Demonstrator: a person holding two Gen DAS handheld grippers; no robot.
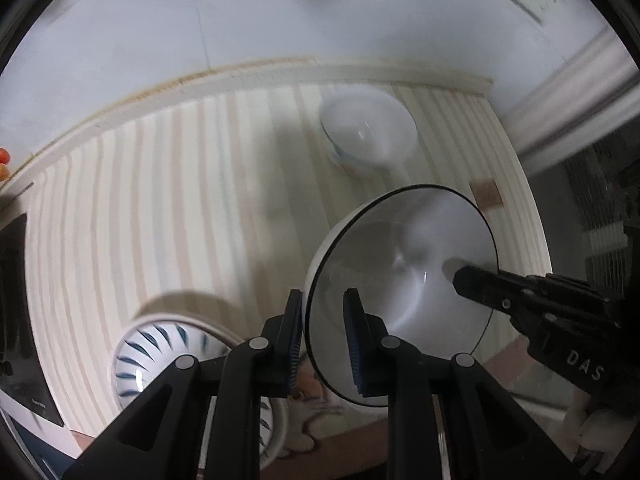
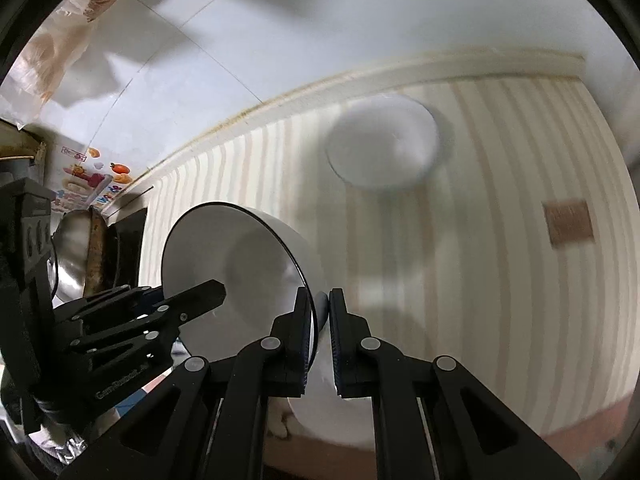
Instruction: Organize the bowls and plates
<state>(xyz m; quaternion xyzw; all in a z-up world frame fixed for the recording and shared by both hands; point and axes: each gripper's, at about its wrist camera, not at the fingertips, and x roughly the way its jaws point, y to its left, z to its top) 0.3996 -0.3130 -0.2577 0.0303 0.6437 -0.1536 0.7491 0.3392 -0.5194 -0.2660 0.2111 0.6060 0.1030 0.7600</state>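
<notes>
A white bowl with a thin black rim (image 1: 404, 276) is held tilted above the striped mat (image 1: 160, 200). My right gripper (image 2: 320, 332) is shut on its rim, the bowl (image 2: 240, 264) leaning left in the right wrist view. My left gripper (image 1: 322, 336) straddles the opposite rim with its jaws slightly apart, one finger inside and one outside. A white bowl stack with blue trim (image 1: 368, 132) stands at the back of the mat; it also shows in the right wrist view (image 2: 382, 144). A blue-patterned bowl on a plate (image 1: 160, 356) sits at the front left.
The striped mat (image 2: 480, 240) covers the counter up to a white tiled wall (image 1: 200, 20). A brown tag (image 2: 568, 220) lies on the mat at the right. A metal pot (image 2: 72, 256) and a black stove edge (image 1: 20, 320) are at the left.
</notes>
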